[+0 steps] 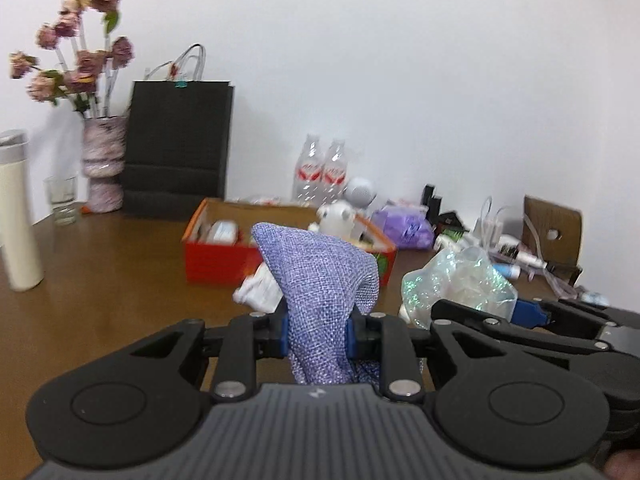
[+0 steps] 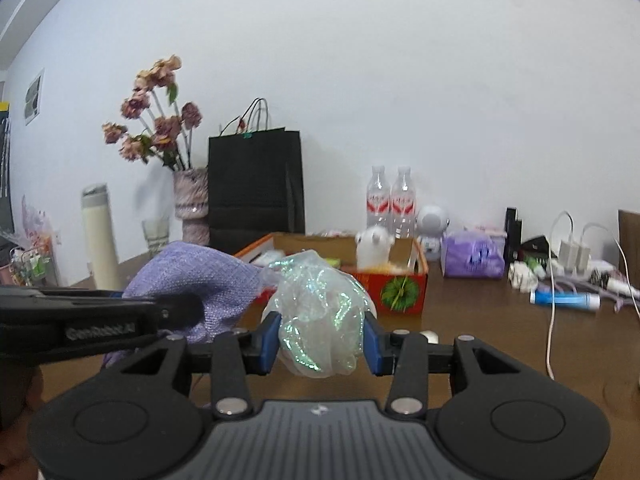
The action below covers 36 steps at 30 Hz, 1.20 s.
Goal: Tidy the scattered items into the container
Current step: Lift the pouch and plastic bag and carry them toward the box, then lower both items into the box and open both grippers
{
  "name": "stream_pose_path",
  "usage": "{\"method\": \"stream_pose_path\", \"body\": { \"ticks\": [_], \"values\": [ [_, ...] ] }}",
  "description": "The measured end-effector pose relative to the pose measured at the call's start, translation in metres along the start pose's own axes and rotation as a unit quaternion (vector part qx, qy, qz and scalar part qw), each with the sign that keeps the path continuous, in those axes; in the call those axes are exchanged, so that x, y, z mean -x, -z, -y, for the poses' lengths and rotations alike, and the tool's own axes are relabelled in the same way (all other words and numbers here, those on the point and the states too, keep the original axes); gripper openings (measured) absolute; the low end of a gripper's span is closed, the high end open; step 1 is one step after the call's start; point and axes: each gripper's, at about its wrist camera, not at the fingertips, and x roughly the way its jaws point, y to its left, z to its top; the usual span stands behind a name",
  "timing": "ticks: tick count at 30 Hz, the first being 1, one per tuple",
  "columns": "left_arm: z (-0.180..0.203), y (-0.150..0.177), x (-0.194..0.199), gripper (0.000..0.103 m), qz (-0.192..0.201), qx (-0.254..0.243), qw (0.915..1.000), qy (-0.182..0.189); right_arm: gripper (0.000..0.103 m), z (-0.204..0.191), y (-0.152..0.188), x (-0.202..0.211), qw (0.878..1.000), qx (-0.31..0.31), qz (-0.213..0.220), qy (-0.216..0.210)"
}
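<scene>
A white wall is backing a brown wooden counter [image 2: 500,336] that is carrying clutter along its far edge. Nearest, the left hand-held gripper [image 1: 316,334] is pinching a purple woven pouch [image 1: 324,280] between its blue pads, the cloth rising up and hiding part of the box behind it. Just to its right, the right hand-held gripper [image 2: 322,342] is squeezing a crumpled iridescent plastic bag [image 2: 320,308], which is blocking the box's near corner. Beyond both, the red cardboard box [image 2: 400,290] is sitting open on the counter with a white plush toy [image 2: 374,246] standing inside; its other contents are too blurred to make out. Farther back, a black paper bag [image 2: 254,184], a vase of dried flowers [image 2: 192,204], two clear bottles [image 2: 390,200] and a purple packet [image 2: 472,258] are lining the wall.
</scene>
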Motion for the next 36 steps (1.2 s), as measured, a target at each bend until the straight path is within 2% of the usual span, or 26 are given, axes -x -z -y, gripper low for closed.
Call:
{"method": "stream_pose_path", "body": {
  "ticks": [4,8,10,13,16,20,23,26,28,29,30,31,32,35,36],
  "values": [
    [-0.009,-0.05,-0.052,0.025,-0.005,-0.002,0.9999,0.015,0.041,0.021,-0.044,-0.05,1.0,-0.009,-0.002,-0.006],
    [-0.021,-0.094,-0.128,0.025,-0.057,0.019,0.9977,0.032,0.041,0.045,-0.094,-0.117,0.999,-0.036,-0.024,-0.011],
    [-0.031,-0.112,-0.167,0.025,-0.08,0.037,0.9958,0.024,0.041,0.056,-0.119,-0.155,0.998,-0.044,-0.039,-0.011],
    [-0.045,-0.133,-0.223,0.025,-0.106,0.037,0.9937,-0.002,0.041,0.079,-0.157,-0.226,0.993,-0.069,-0.088,-0.025],
    [-0.067,-0.142,-0.282,0.025,-0.158,0.063,0.9853,-0.016,0.042,0.094,-0.178,-0.293,0.986,-0.072,-0.147,-0.033],
    [-0.084,-0.125,-0.348,0.025,-0.247,0.063,0.9668,-0.022,0.042,0.105,-0.176,-0.394,0.962,-0.067,-0.263,-0.026],
    [-0.085,-0.107,-0.375,0.027,-0.277,0.041,0.9591,-0.045,0.043,0.105,-0.159,-0.447,0.94,-0.075,-0.329,-0.038],
    [-0.092,-0.095,-0.389,0.034,-0.29,0.034,0.9553,-0.046,0.045,0.107,-0.138,-0.486,0.92,-0.09,-0.38,-0.048],
    [-0.096,-0.093,-0.391,0.041,-0.284,0.034,0.9572,-0.041,0.047,0.104,-0.127,-0.499,0.912,-0.083,-0.399,-0.044],
    [-0.097,-0.094,-0.391,0.044,-0.282,0.036,0.9581,-0.036,0.052,0.103,-0.123,-0.505,0.908,-0.08,-0.408,-0.044],
    [-0.097,-0.098,-0.392,0.049,-0.277,0.038,0.9597,-0.028,0.057,0.103,-0.119,-0.509,0.904,-0.08,-0.418,-0.044],
    [-0.097,-0.102,-0.39,0.051,-0.27,0.036,0.962,-0.021,0.068,0.103,-0.117,-0.514,0.898,-0.083,-0.429,-0.044],
    [-0.097,-0.107,-0.387,0.051,-0.261,0.033,0.9645,-0.02,0.074,0.103,-0.117,-0.516,0.896,-0.088,-0.433,-0.044],
    [-0.097,-0.127,-0.378,0.054,-0.238,0.031,0.9703,-0.03,0.077,0.104,-0.123,-0.512,0.899,-0.091,-0.427,-0.038],
    [-0.098,-0.135,-0.374,0.06,-0.232,0.033,0.9716,-0.031,0.078,0.106,-0.127,-0.51,0.9,-0.094,-0.425,-0.036]
  ]
}}
